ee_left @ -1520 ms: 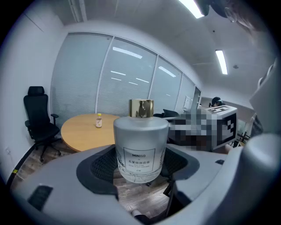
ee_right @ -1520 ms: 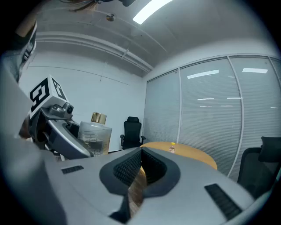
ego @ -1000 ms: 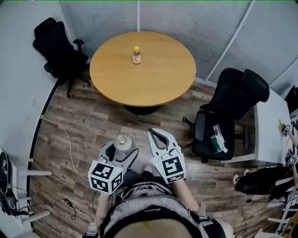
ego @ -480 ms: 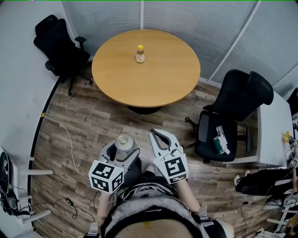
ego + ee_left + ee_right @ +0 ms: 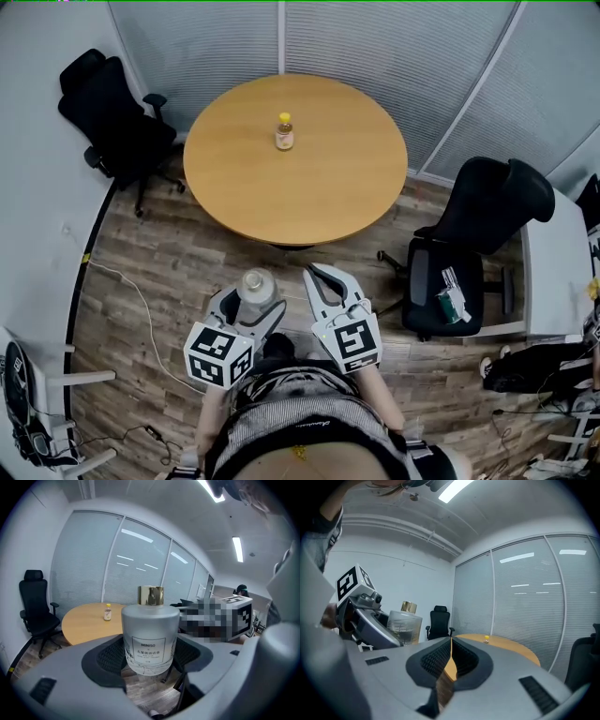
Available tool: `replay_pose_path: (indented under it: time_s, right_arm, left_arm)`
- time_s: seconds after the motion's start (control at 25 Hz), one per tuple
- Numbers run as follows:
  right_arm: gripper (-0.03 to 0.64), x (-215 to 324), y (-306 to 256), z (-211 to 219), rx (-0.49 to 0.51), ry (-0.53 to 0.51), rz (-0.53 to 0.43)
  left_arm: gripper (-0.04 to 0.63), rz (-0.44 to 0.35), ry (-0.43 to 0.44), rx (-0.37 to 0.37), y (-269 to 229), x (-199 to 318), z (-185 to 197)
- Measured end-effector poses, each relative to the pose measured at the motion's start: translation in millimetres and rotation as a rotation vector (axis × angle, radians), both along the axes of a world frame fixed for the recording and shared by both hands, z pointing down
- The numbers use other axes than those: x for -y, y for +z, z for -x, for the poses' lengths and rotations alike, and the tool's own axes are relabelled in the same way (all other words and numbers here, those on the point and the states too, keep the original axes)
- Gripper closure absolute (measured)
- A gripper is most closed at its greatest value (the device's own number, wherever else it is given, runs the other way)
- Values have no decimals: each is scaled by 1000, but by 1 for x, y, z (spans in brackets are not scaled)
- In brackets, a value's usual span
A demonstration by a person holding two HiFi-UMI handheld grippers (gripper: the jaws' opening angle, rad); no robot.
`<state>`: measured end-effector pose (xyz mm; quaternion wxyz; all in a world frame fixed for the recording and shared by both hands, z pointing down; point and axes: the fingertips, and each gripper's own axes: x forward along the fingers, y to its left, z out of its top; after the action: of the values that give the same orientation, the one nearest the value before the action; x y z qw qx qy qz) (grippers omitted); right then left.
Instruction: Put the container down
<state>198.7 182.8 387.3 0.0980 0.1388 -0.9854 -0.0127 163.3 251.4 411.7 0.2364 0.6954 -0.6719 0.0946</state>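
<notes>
Left gripper (image 5: 250,304) tight on container (image 5: 256,283), right gripper (image 5: 315,273) pressed together; table (image 5: 328,173) with small bottle (image 5: 284,132) ahead.

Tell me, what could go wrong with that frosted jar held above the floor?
The left gripper holds the frosted container by its smooth round sides over the wooden floor, not over the table; a slip could drop it. A small bottle stands on the table, so a careless set-down could knock it.
</notes>
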Motion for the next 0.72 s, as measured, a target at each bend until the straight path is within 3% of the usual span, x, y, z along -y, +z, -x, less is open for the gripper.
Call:
replay_pose_path:
  time_s: [0.72]
  right_arm:
    - [595,24,3,80,-9,48,11]
  left_arm:
    - [256,1,73,-26,2,34,76]
